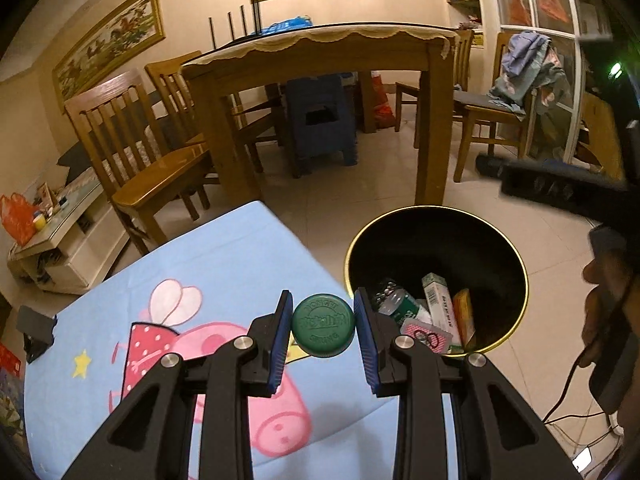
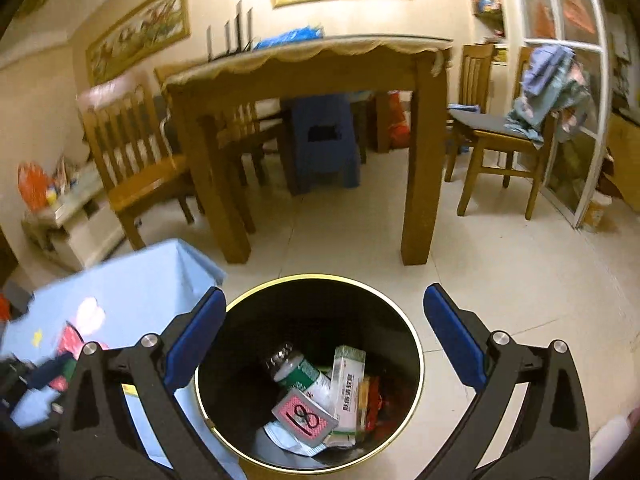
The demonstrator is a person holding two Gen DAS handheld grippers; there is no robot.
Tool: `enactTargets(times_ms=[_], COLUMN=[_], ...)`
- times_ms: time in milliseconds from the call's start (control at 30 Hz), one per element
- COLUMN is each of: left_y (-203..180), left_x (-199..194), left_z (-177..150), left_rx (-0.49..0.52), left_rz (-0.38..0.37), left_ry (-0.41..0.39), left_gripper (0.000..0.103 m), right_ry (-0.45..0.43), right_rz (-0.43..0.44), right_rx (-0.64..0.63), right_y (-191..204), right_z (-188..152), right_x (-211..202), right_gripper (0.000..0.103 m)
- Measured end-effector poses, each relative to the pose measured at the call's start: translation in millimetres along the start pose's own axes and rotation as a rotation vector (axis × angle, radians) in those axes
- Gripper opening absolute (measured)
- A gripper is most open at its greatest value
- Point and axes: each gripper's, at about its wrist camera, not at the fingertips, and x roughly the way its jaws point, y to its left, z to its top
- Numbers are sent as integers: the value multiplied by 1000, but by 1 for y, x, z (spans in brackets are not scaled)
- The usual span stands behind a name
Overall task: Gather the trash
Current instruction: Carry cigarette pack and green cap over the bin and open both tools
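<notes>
My left gripper is shut on a round green bottle cap, held between its blue pads above the edge of the blue cartoon cloth. Just right of it stands a black trash bin with a gold rim holding several bits of trash: a bottle, a white-green box, a pink card. My right gripper hangs open and empty straight over the same bin, whose rim sits between its spread fingers. The pink card, white-green box and plastic bottle lie inside.
The bin stands on a pale tiled floor beside the cloth-covered table. Beyond are a wooden dining table, wooden chairs, a blue stool and a chair draped with clothes. The other gripper and a hand show at the right edge.
</notes>
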Motion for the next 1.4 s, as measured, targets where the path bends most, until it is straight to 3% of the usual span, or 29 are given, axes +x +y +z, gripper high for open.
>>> enactTargets(times_ms=[333,700,1100,1167,1233,1300,1400], left_y=[-49,-78,-71,-67,-57,-40,-6], left_x=[26,69,72,68,59,41,11], left_z=[40,62,56,55,53,47,35], left_rx=[78,101,100,91,83,75,70], left_rz=[-64,-114,-127,-125,-102,-30,51], left_ry=[-28,4,18,16,12,-23,-63], left_gripper=[29,30,31,36,64,83,92], right_ry=[-181,-194,-184,-168,-134,-87,-50], right_rz=[-48,-73,-88,-87,-83,-80,-65], right_rx=[188,248,235,224,197,170,63], right_y=[-52,-78,-70,-68,-59,-46,-4], right_z=[10,7,10,11,12,13,12], right_x=[-55,-66,-64,-60,-52,-43,-35], right_gripper=[98,98,98,98,98,98,98])
